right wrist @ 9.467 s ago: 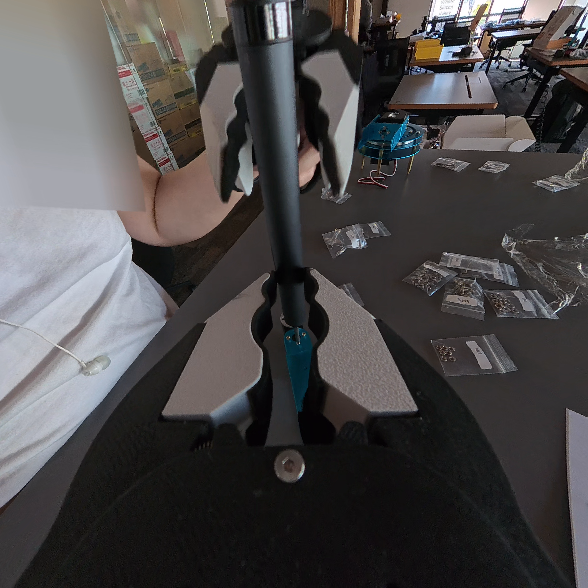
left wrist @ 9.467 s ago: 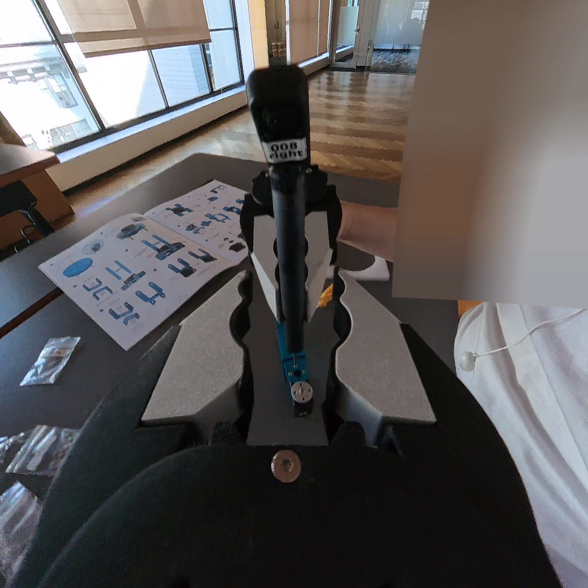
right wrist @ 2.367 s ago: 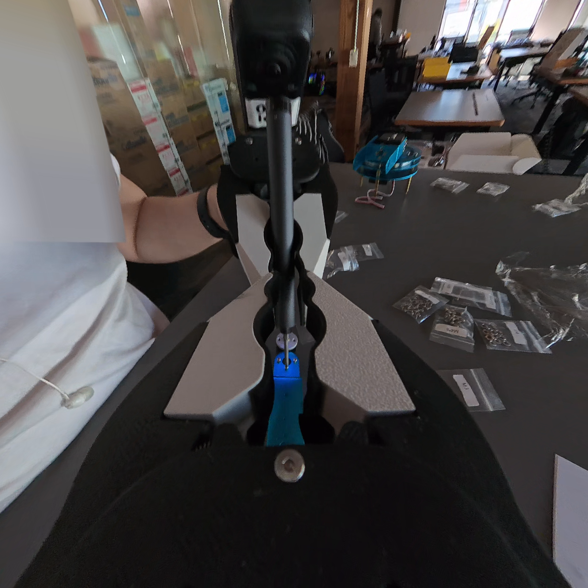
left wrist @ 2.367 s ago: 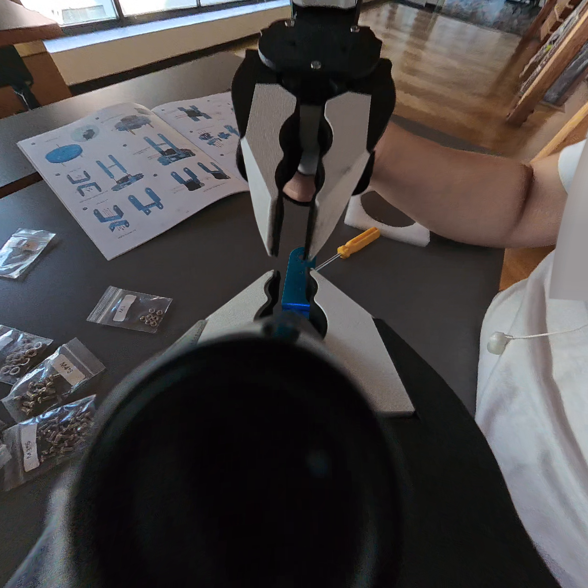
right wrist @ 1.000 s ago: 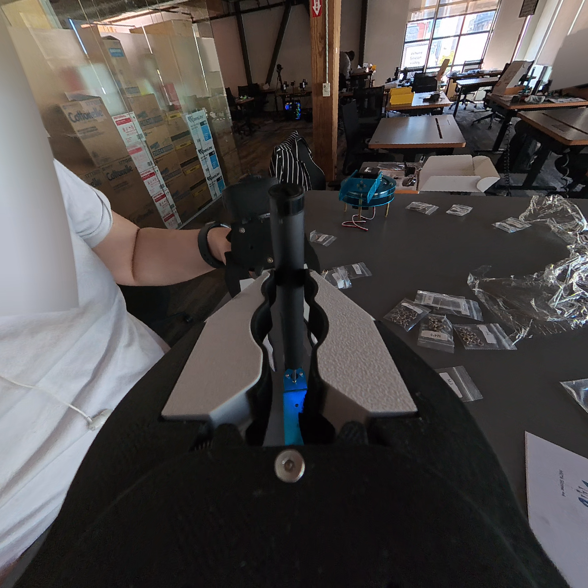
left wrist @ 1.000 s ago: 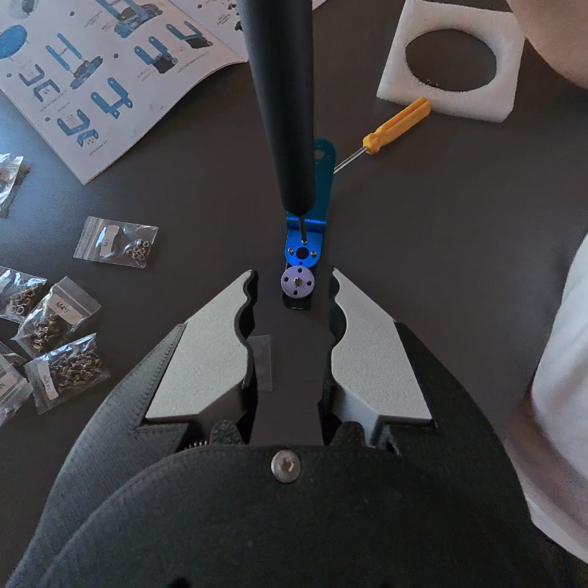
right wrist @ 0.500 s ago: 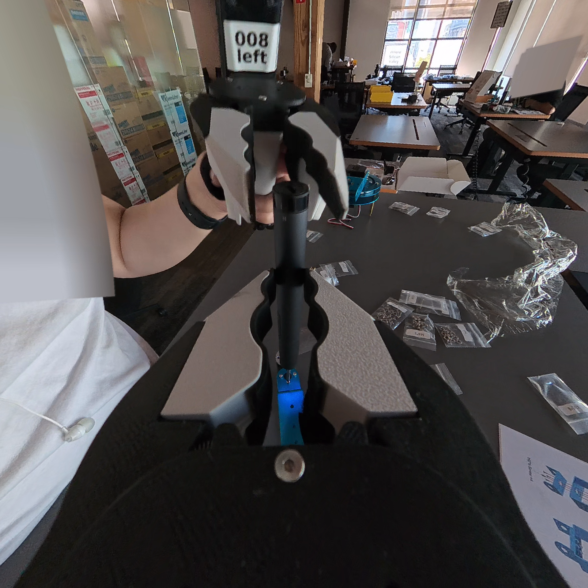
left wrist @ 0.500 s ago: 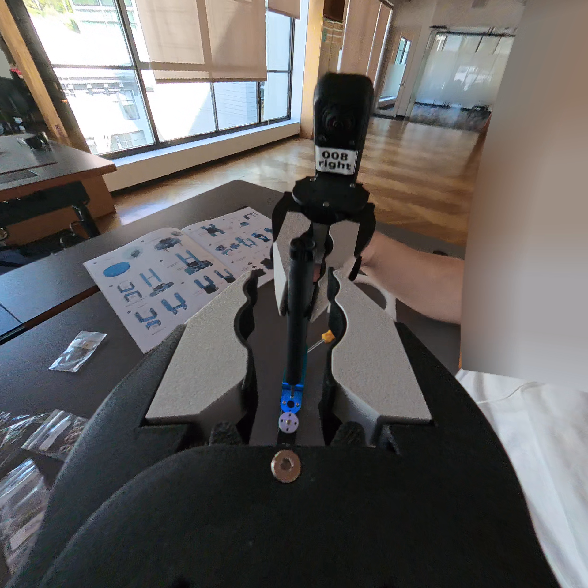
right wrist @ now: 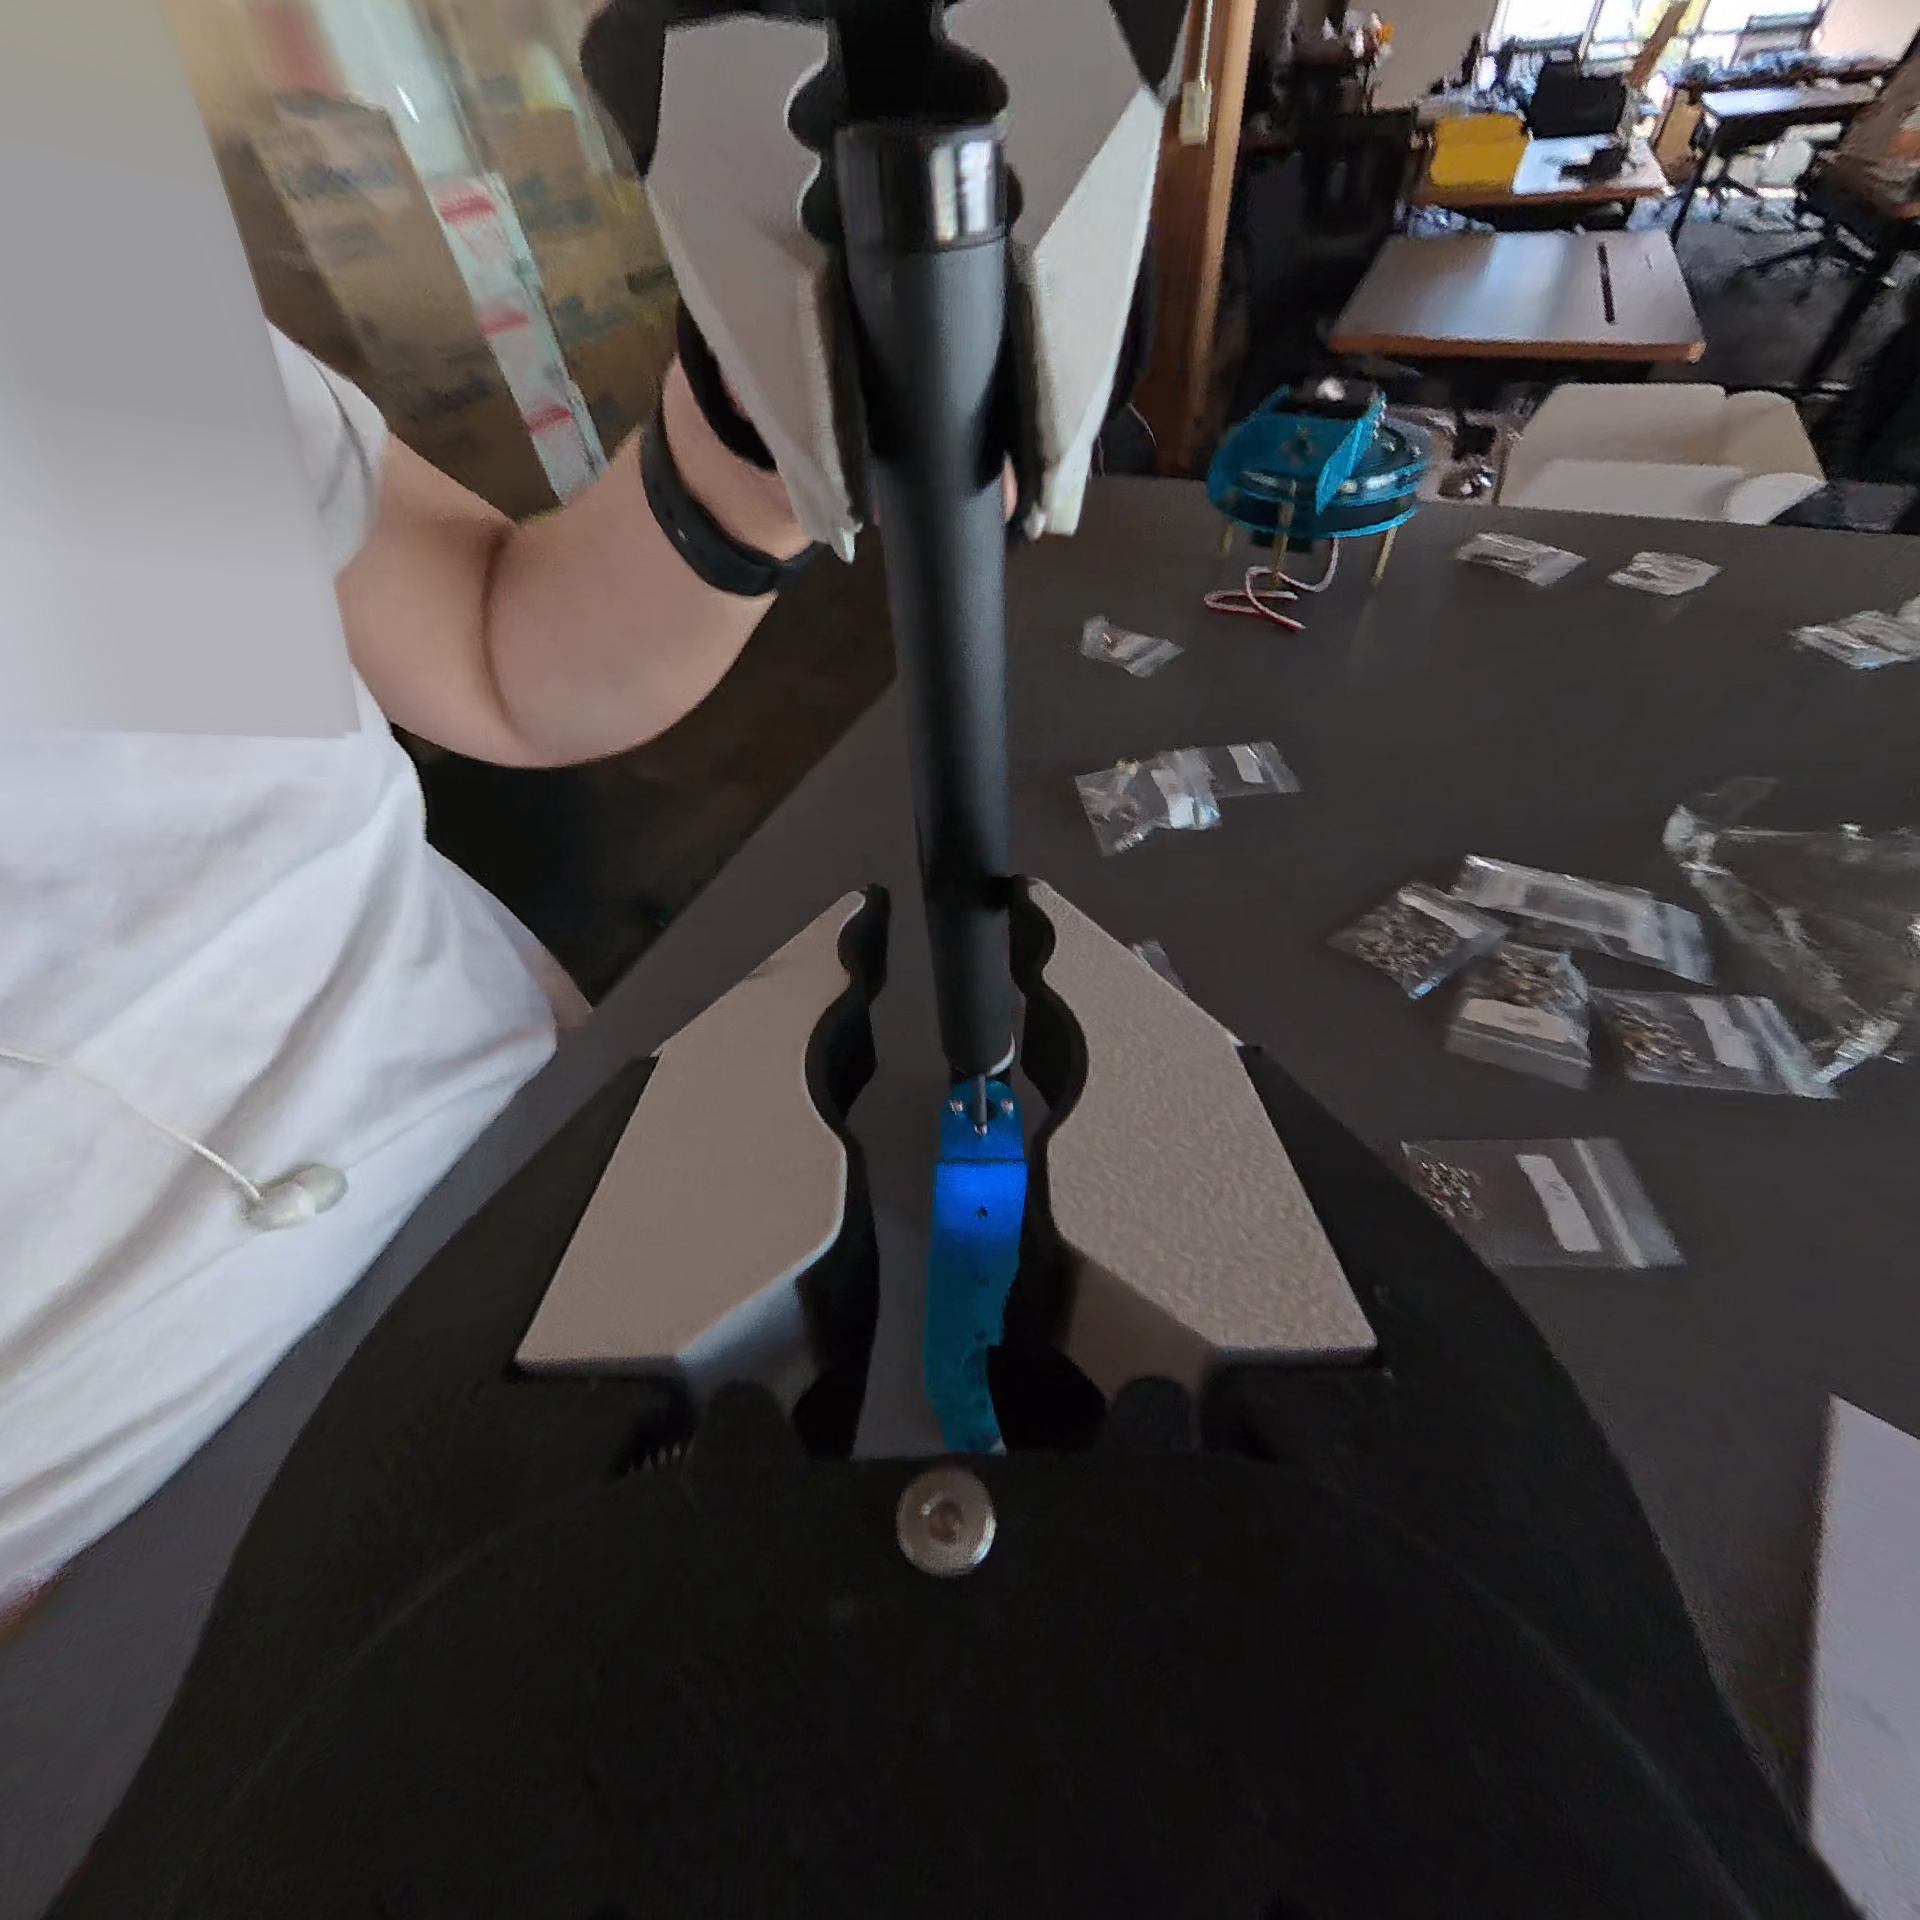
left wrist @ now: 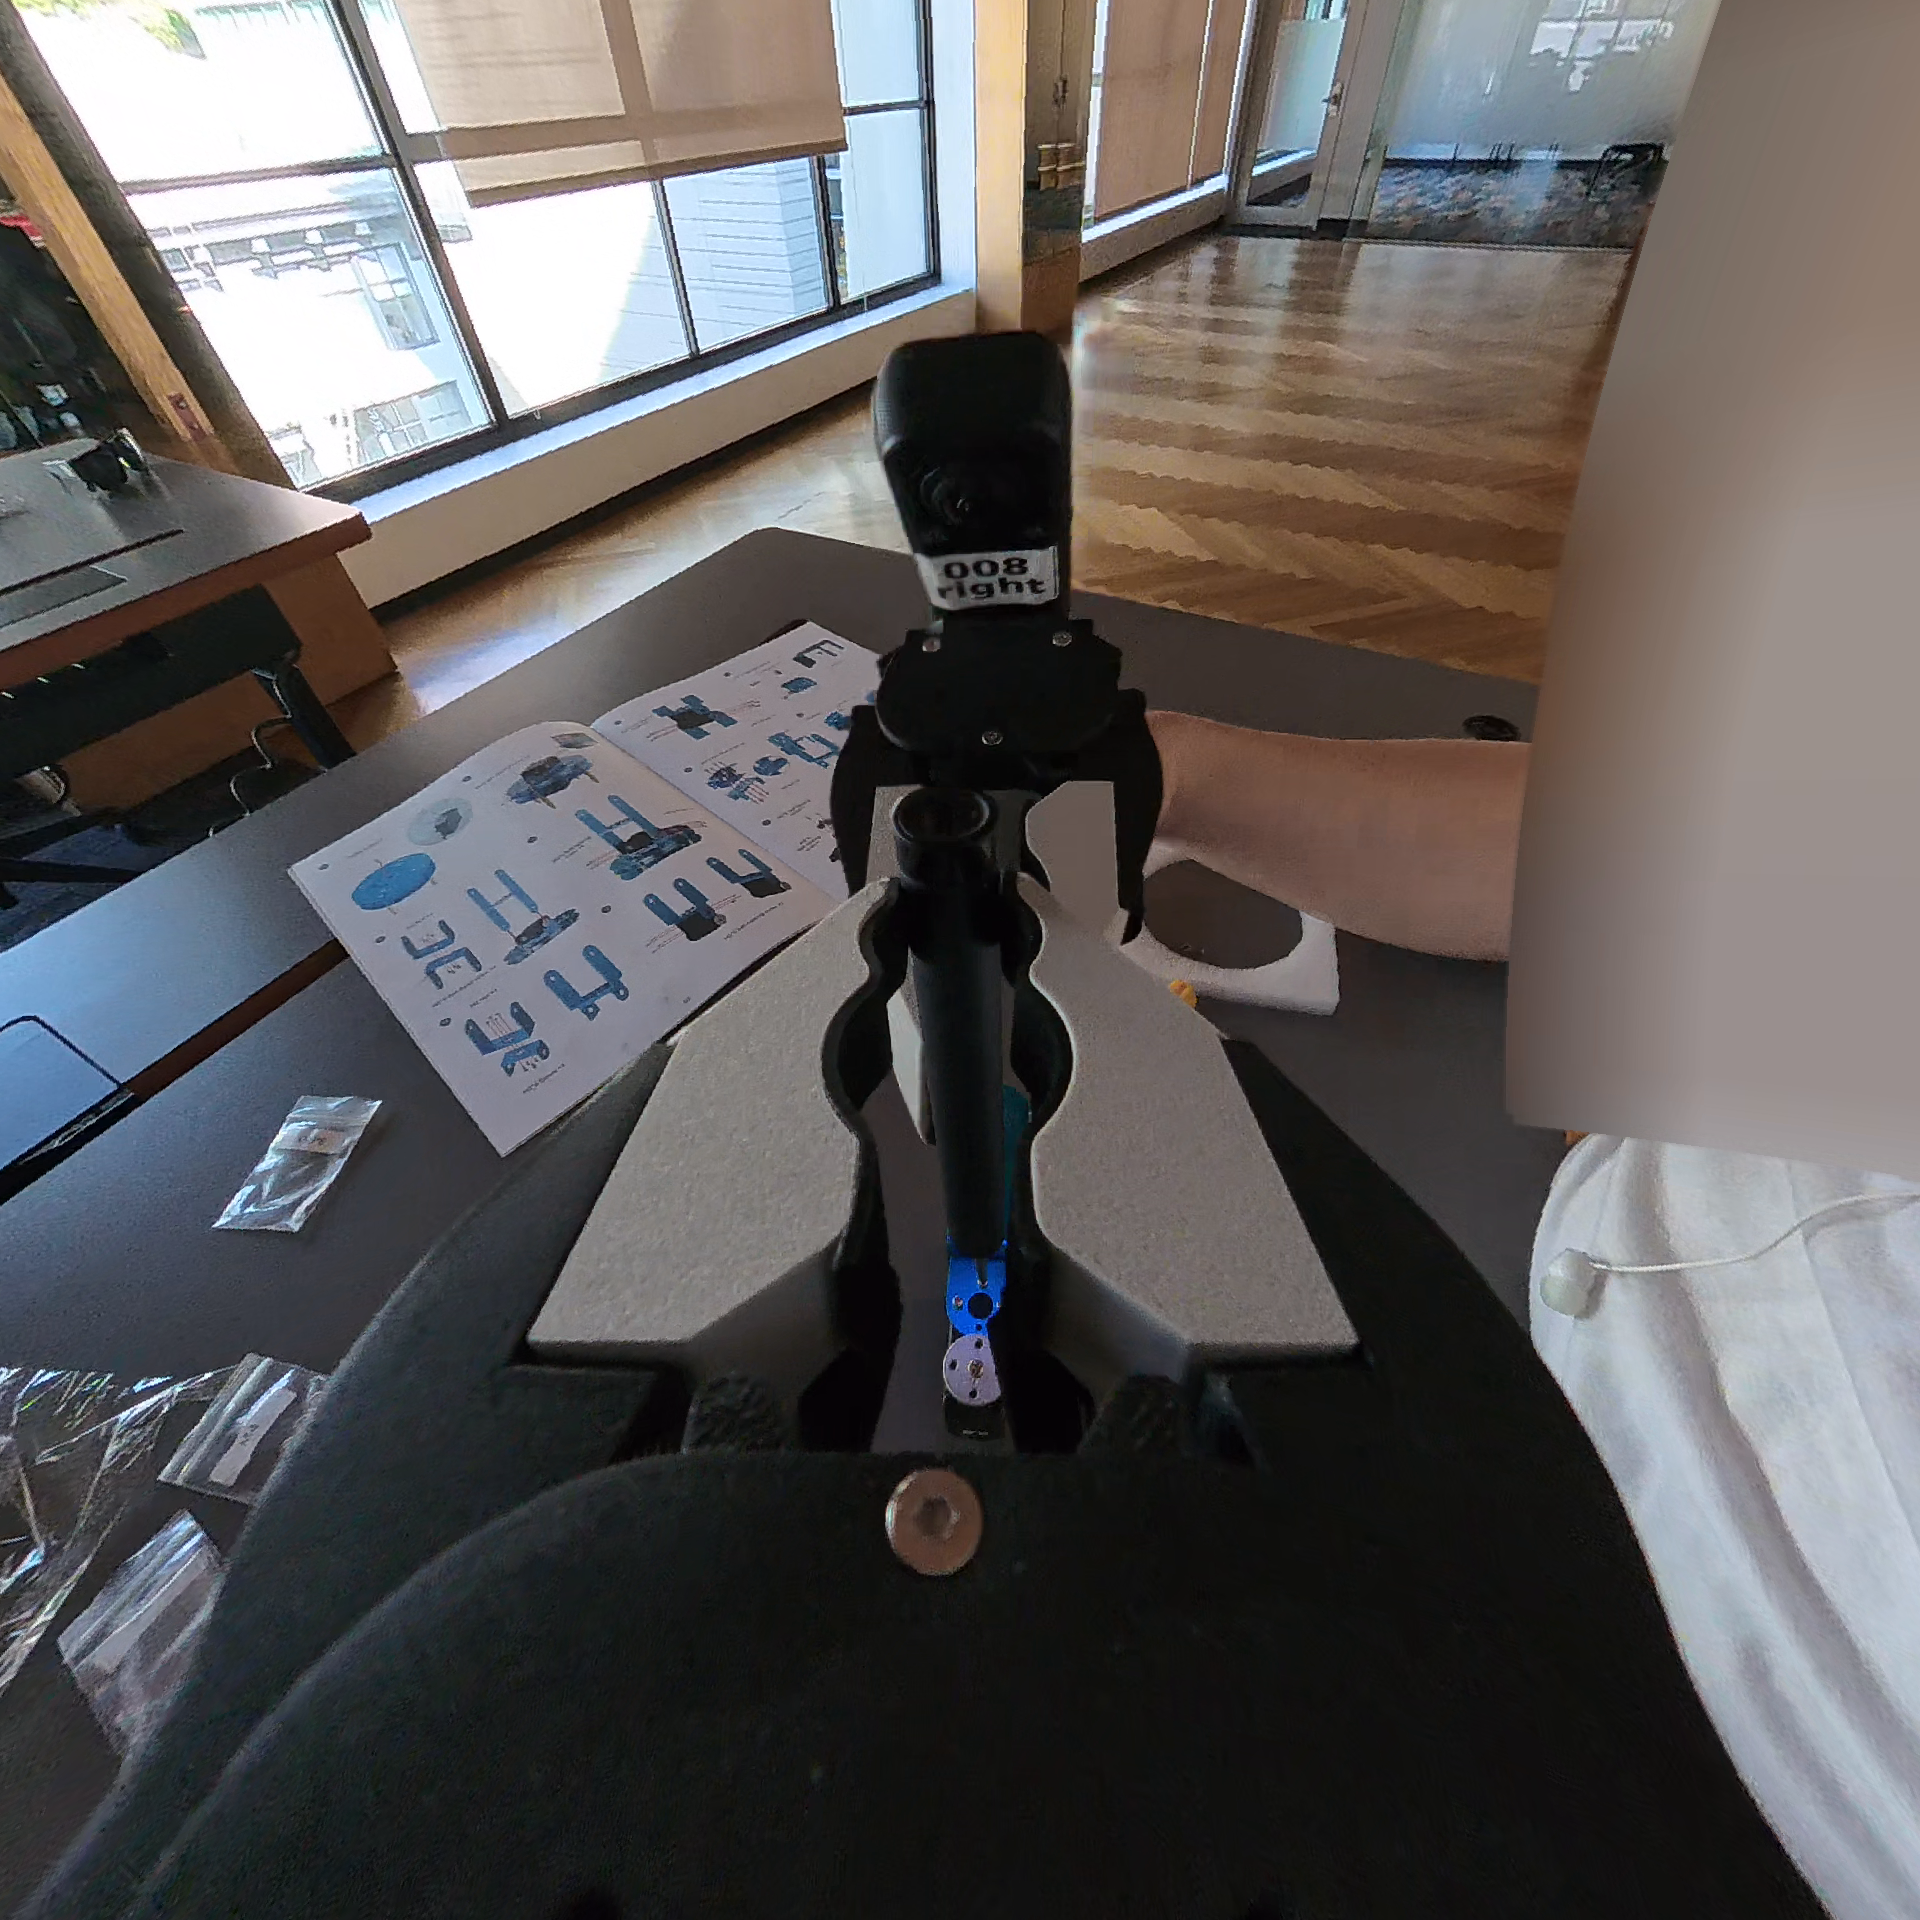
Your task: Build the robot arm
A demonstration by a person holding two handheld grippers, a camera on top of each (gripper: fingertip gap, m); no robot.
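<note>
A black pen-shaped screwdriver [left wrist: 951,997] stands nearly upright between both grippers, which face each other. Its thin tip rests on the holed end of a blue metal bracket [left wrist: 977,1299], right above a white round horn [left wrist: 971,1366]. My left gripper [left wrist: 956,894] is shut on the screwdriver's shaft. In the right wrist view it [right wrist: 940,530] grips the screwdriver [right wrist: 940,623] high up, near the metal ring. My right gripper [right wrist: 945,894] is shut on the shaft lower down. The bracket [right wrist: 977,1226] runs back between its fingers, low over the dark table [right wrist: 1351,727].
An open instruction booklet [left wrist: 582,883] and a white foam square with a round hole [left wrist: 1247,956] lie behind. Several small bags of screws [right wrist: 1538,997], crumpled plastic [right wrist: 1808,904] and a blue round assembly [right wrist: 1314,457] lie to the right. A person in a white shirt [left wrist: 1766,1455] stands at the table edge. There is about 8 cm between the tips of the two grippers.
My left gripper has closed from open onto the screwdriver's shaft. The right gripper has kept its hold and has tilted, so the left gripper now looms higher and nearer in its view.
</note>
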